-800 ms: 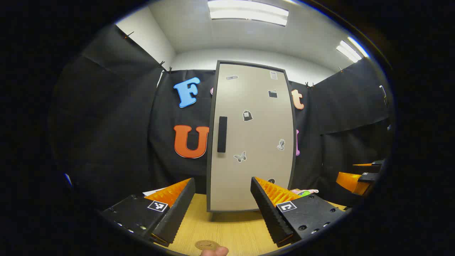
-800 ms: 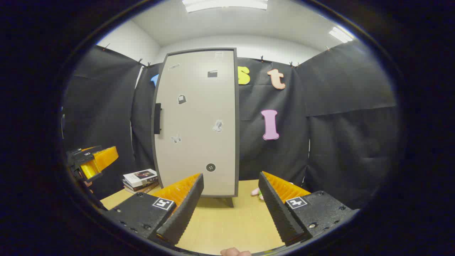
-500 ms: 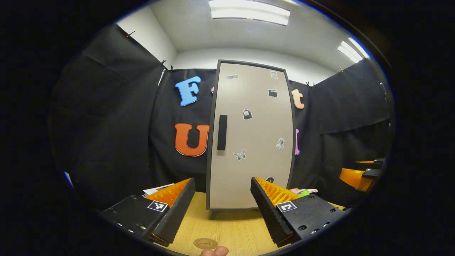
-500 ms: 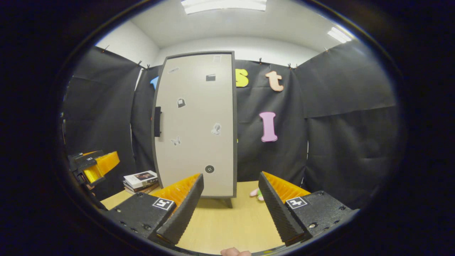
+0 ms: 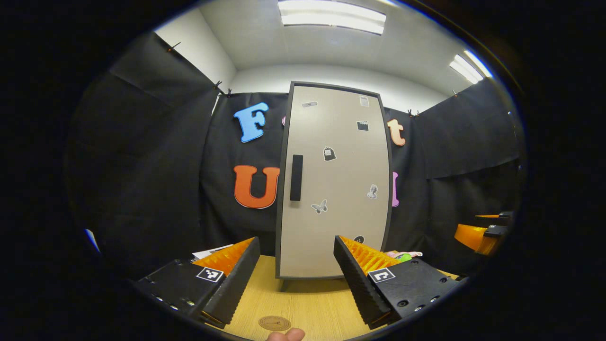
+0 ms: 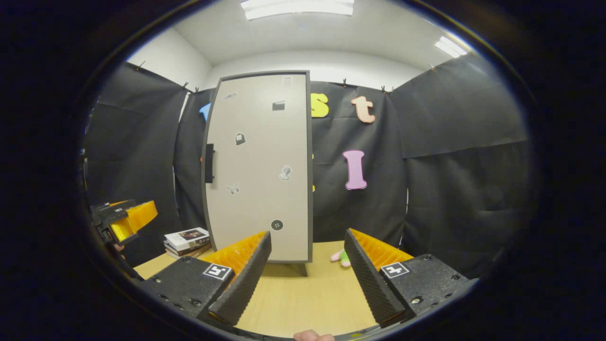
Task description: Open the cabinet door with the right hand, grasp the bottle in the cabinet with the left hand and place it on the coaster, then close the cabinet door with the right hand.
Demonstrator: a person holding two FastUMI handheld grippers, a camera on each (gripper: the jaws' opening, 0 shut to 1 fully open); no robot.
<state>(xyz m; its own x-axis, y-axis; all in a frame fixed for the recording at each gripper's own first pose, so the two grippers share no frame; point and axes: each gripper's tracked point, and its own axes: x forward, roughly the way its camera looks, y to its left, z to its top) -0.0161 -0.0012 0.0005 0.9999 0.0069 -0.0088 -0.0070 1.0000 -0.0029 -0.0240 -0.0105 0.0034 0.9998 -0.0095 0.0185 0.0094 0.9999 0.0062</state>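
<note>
Cabinet (image 5: 334,189): stood upright on the wooden table (image 5: 312,308), door (image 6: 258,166) closed, black handle (image 5: 296,177) set at its left edge; small stickers are scattered over the door.

Coaster (image 5: 274,323): laid flat on the table in front of the cabinet, well apart from it, seen low between the left gripper (image 5: 297,277) fingers.

Left gripper: jaws held wide apart, nothing clamped, pointed at the cabinet.

Right gripper (image 6: 307,272): jaws held wide apart, nothing clamped, aimed at the cabinet's right edge.

Books (image 6: 187,239): stacked left of the cabinet.

Bottle: not seen behind the closed door.
</note>
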